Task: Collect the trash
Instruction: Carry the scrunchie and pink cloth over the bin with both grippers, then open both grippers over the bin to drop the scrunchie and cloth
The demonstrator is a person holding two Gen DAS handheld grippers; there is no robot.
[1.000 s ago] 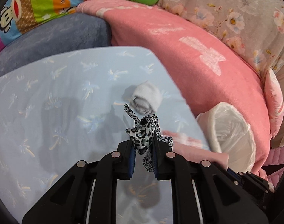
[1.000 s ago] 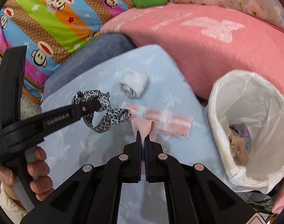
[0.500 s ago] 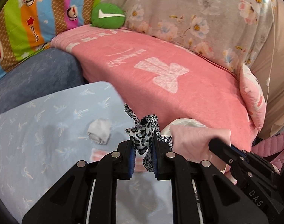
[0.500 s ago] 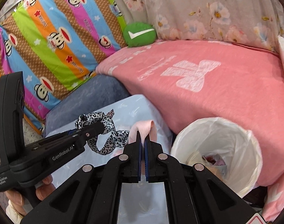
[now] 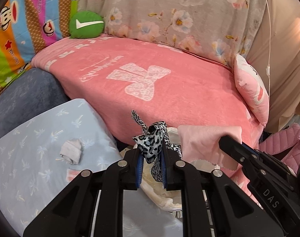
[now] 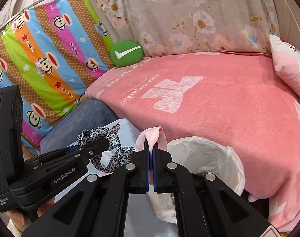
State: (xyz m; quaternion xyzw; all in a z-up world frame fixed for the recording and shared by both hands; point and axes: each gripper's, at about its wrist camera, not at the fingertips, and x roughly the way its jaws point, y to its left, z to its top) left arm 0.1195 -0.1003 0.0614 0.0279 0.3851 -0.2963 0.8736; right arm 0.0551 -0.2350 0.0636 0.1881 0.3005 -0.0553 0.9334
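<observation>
Left gripper (image 5: 151, 154) fingers clenched on a leopard-print fabric strip (image 5: 153, 144), right gripper (image 6: 151, 150) fingers clenched on a pink cloth (image 6: 152, 136), near the white-lined trash bin (image 6: 234, 164); best released only once squarely above its opening.

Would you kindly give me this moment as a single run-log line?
left gripper: shut on leopard-print strip | right gripper: shut on pink cloth | white-lined bin: beside both | crumpled tissue: on blue sheet
</observation>
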